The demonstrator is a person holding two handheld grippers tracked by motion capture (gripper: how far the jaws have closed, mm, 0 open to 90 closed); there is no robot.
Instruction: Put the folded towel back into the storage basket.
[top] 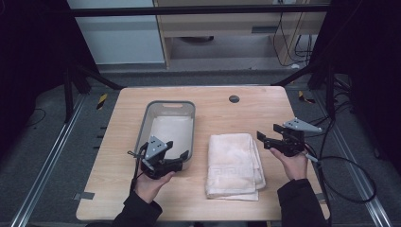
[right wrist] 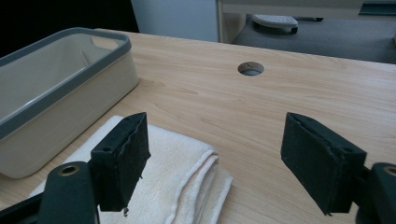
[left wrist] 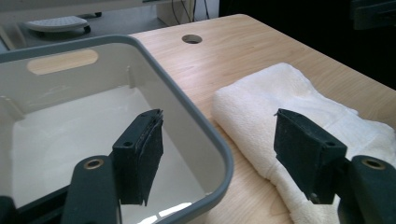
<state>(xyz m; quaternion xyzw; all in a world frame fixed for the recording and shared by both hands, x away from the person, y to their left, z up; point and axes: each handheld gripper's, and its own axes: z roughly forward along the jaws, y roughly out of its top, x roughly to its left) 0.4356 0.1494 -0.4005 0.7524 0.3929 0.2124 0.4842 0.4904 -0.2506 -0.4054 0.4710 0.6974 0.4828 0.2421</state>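
Folded white towel lying flat on the wooden table, just right of the grey-rimmed bin and between the two grippers. Left gripper: jaws spread with nothing between them, held over the bin's near right corner, one jaw above the bin's interior, the other above the towel's edge. Right gripper: jaws likewise spread and empty, poised beside the towel's far right edge, pointing toward it. Round cable hole sits near the table's far edge.
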